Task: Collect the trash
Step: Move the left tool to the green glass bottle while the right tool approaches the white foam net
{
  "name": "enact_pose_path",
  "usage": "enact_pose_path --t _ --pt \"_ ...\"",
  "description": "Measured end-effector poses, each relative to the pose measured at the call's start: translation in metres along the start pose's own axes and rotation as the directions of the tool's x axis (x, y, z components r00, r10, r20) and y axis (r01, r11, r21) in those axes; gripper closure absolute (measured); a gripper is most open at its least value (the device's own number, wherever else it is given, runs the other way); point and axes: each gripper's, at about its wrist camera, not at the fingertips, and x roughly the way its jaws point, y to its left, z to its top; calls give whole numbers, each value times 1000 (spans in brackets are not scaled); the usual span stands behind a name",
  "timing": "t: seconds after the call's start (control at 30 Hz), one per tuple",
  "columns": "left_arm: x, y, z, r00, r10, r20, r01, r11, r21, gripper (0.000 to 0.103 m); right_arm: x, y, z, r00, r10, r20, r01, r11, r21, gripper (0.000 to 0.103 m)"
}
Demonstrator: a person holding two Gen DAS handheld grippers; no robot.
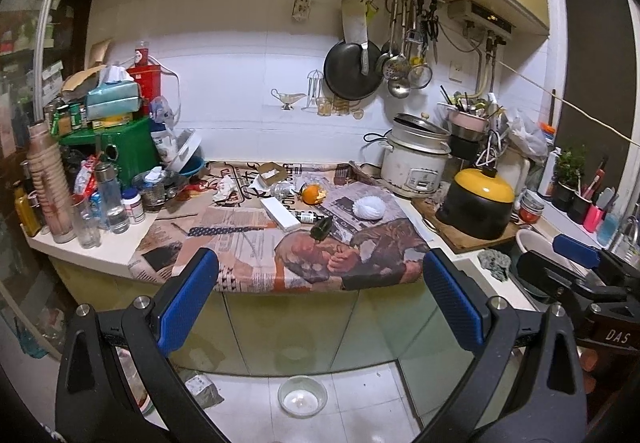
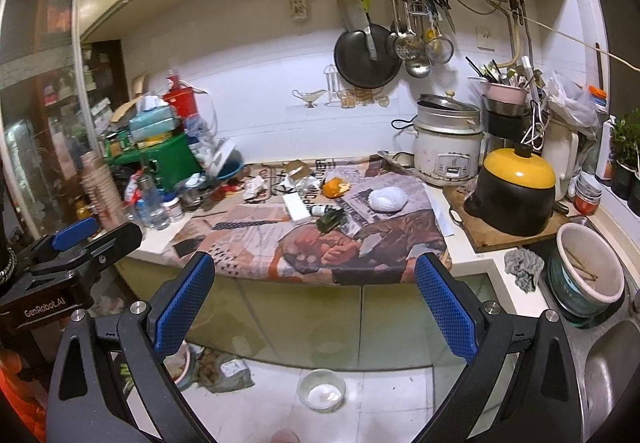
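Observation:
Trash lies on the newspaper-covered counter [image 1: 248, 243]: an orange peel [image 1: 313, 193], a white foam fruit net [image 1: 369, 207], a flat white box [image 1: 280, 213], a dark green bottle [image 1: 322, 227], a small white bottle [image 1: 307, 218], crumpled paper [image 1: 225, 187] and a small open carton [image 1: 271, 172]. The same items show in the right wrist view: peel [image 2: 335, 187], net [image 2: 387, 199], green bottle [image 2: 330, 220]. My left gripper [image 1: 320, 295] is open and empty, in front of the counter edge. My right gripper [image 2: 314, 295] is open and empty beside it.
A rice cooker [image 1: 416, 163] and a yellow-lidded black pot [image 1: 478, 203] stand at the right. Jars, bottles and a green box [image 1: 128, 151] crowd the left. A sink with a bucket [image 2: 586, 271] is at far right. A glass bowl [image 1: 302, 396] sits on the floor.

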Motion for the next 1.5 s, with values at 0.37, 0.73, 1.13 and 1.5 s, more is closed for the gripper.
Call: enact_pose_path --t 0.37,0.73,1.13,1.5 --pt "150 45 59 996 -33 -83 33 999 5 1 111 -9 43 993 -100 -67 103 994 44 3" --pt "284 64 82 981 -49 -189 40 998 -49 1 208 -47 72 976 -171 -132 182 980 78 3" --pt "433 25 51 916 9 -400 -67 989 -130 14 340 -132 92 955 -59 -290 68 997 22 4" --pt "536 6 2 826 7 -564 -127 977 -174 38 456 -198 76 887 57 -459 1 992 125 21"
